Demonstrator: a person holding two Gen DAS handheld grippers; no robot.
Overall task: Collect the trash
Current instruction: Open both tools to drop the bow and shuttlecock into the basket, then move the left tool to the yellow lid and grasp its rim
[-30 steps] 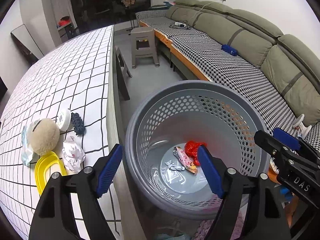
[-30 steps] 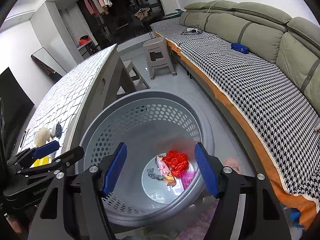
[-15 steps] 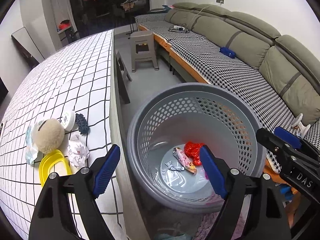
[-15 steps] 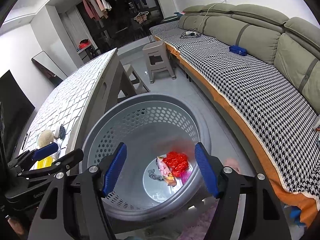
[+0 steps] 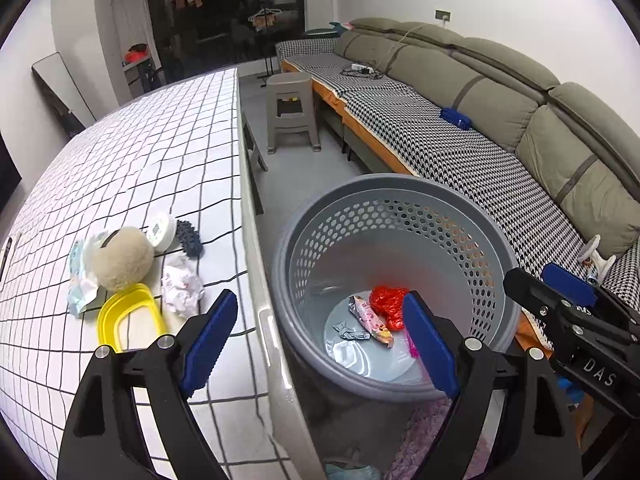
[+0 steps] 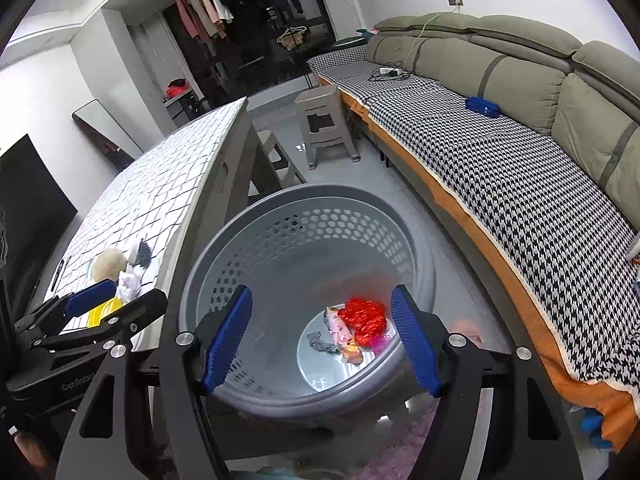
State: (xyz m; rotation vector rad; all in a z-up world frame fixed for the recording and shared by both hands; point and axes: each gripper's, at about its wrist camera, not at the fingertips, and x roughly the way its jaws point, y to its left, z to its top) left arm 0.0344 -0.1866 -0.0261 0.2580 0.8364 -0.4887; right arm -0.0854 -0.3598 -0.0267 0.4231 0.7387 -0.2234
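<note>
A grey perforated basket stands on the floor beside the table. In it lie a red crumpled wrapper, a pink snack packet and a grey foil scrap. On the table lie a crumpled white paper, a beige ball, a yellow lid, a white round lid, a dark blue piece and a plastic wipe pack. My left gripper is open and empty above the table edge. My right gripper is open and empty above the basket.
The checked tablecloth table is at the left. A long sofa with a houndstooth cover runs along the right. A grey plastic stool stands on the floor beyond the basket. A blue object lies on the sofa.
Both grippers have risen and pulled back from the basket, which looks smaller and lower. The left view has shifted so more of the table shows. Both stay open.
</note>
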